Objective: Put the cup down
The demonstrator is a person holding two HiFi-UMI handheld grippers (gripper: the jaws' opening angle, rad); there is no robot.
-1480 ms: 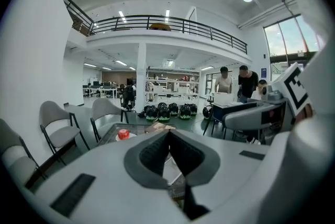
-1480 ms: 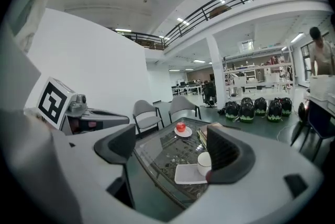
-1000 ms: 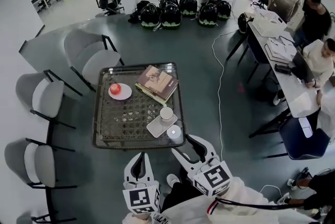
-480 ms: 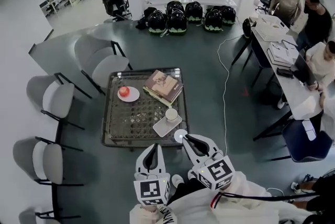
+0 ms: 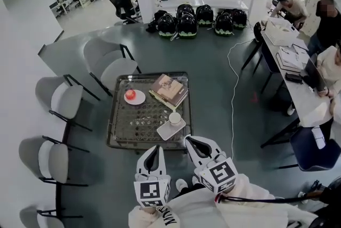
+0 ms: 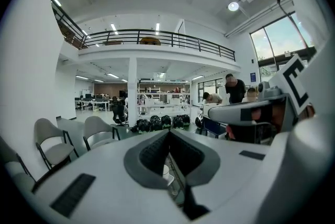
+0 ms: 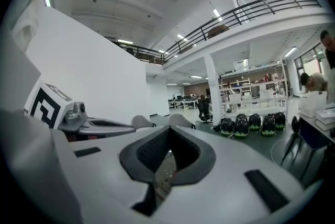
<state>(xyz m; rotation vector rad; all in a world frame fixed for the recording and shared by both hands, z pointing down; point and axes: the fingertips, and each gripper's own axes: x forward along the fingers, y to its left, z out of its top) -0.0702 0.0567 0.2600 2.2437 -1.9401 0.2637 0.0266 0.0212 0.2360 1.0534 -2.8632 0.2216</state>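
Observation:
A white cup point(image 5: 175, 117) stands upright on a white square saucer point(image 5: 166, 131) near the front right of the glass-topped table point(image 5: 121, 133). Both grippers are held off the table's near edge, apart from the cup. My left gripper point(image 5: 152, 148) is shut and holds nothing; in the left gripper view point(image 6: 168, 133) the cup point(image 6: 165, 171) shows through the slot below the jaws. My right gripper point(image 5: 189, 140) has just been closing and is now shut, with nothing between its jaws point(image 7: 168, 133).
On the table also lie a plate with a red apple point(image 5: 130, 95) and a stack of books point(image 5: 169, 89). Grey chairs point(image 5: 106, 64) stand left of the table. People sit at a long desk point(image 5: 298, 88) on the right. Helmets point(image 5: 186, 22) and a cable point(image 5: 233, 88) lie on the floor.
Both grippers have risen and drawn back from the table toward me. The right gripper's jaws went from open to shut. The cup stays on its saucer.

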